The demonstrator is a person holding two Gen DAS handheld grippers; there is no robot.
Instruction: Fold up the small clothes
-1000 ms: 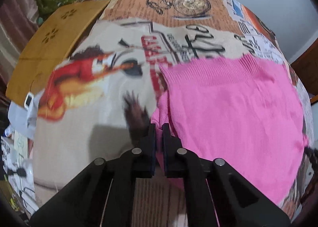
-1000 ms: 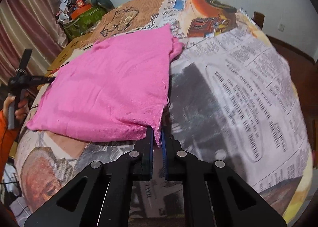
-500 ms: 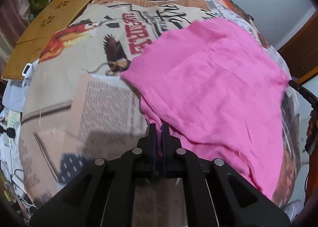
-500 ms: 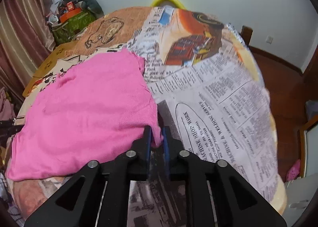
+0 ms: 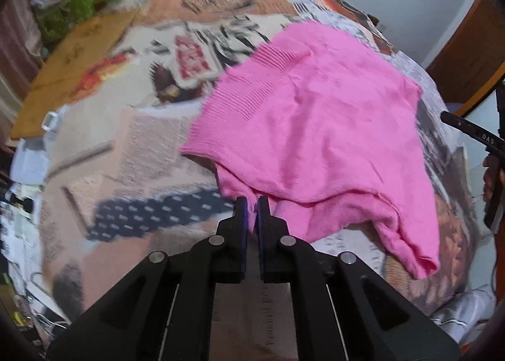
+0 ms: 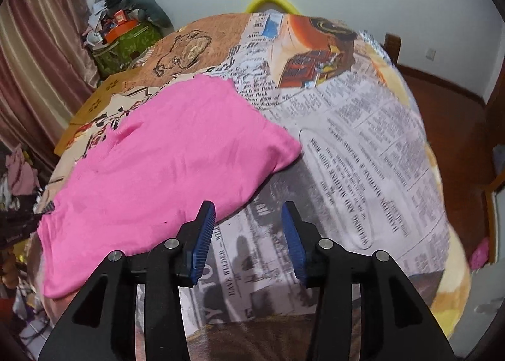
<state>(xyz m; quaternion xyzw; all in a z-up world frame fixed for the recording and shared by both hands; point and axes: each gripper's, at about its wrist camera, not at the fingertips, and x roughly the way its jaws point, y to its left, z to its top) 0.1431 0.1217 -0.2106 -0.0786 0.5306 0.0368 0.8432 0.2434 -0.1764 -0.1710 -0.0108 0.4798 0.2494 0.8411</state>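
newsprint tablecloth [image 6: 363, 146], left-view-only ribbed hem [image 5: 252, 89]

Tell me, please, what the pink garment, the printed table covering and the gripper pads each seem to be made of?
The pink garment looks like soft matte knit, perhaps cotton or acrylic: ribbed bands show along one edge and it drapes in folds. The table covering looks like smooth cloth or vinyl printed with newspaper; which one is unclear. The right gripper has blue ridged pads, probably rubber or plastic, on matte black arms.
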